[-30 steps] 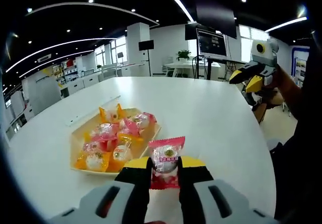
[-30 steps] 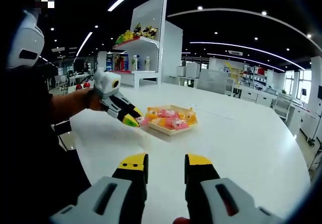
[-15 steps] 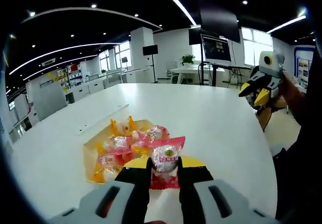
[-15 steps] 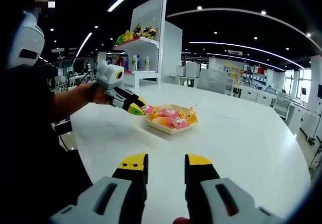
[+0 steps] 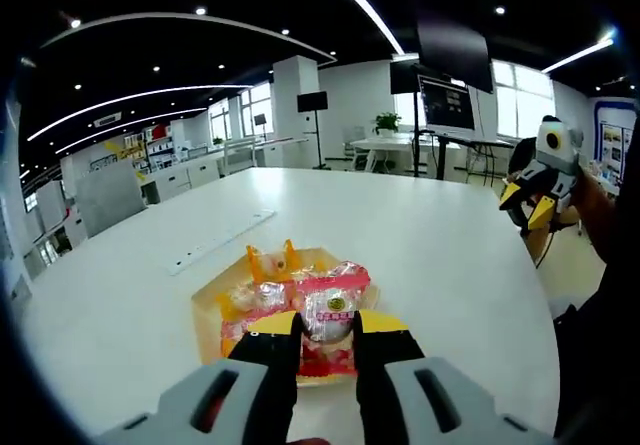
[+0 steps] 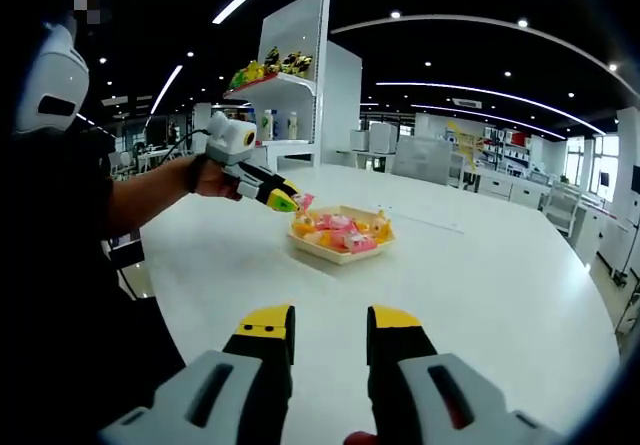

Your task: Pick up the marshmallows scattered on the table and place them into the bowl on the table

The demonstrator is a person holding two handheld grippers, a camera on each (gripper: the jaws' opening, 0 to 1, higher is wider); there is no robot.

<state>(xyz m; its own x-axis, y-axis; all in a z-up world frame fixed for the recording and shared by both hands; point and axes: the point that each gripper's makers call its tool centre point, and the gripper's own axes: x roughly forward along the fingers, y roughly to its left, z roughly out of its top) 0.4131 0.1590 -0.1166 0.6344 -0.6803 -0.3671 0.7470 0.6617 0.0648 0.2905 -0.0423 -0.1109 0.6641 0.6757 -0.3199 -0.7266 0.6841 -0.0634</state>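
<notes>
Step in hand: carry and drop. The left hand-held gripper (image 5: 328, 340) is clamped on a marshmallow (image 5: 330, 315) and hangs over the near edge of the bowl (image 5: 207, 310); seen from the right gripper view, its tip (image 6: 287, 203) sits above the bowl's (image 6: 322, 254) left rim, clear of the tabletop (image 6: 480, 275). Next move, as a guess: ease a bit further over the middle, part the jaws, let the packet fall onto the pile, then pull back without snagging wrappers.

Marshmallow: white ball in clear wrap, pink crimped top and bottom, small round label on the front. Soft and light, so it may cling to a jaw on release.

Bowl: shallow, square-ish, pale yellow, already holding several wrapped marshmallows (image 5: 268, 290) in pink and orange. It stands near the middle of the white tabletop.

Right hand-held gripper (image 6: 329, 333): jaws apart, nothing between them, held low over bare tabletop, well apart from the bowl.
</notes>
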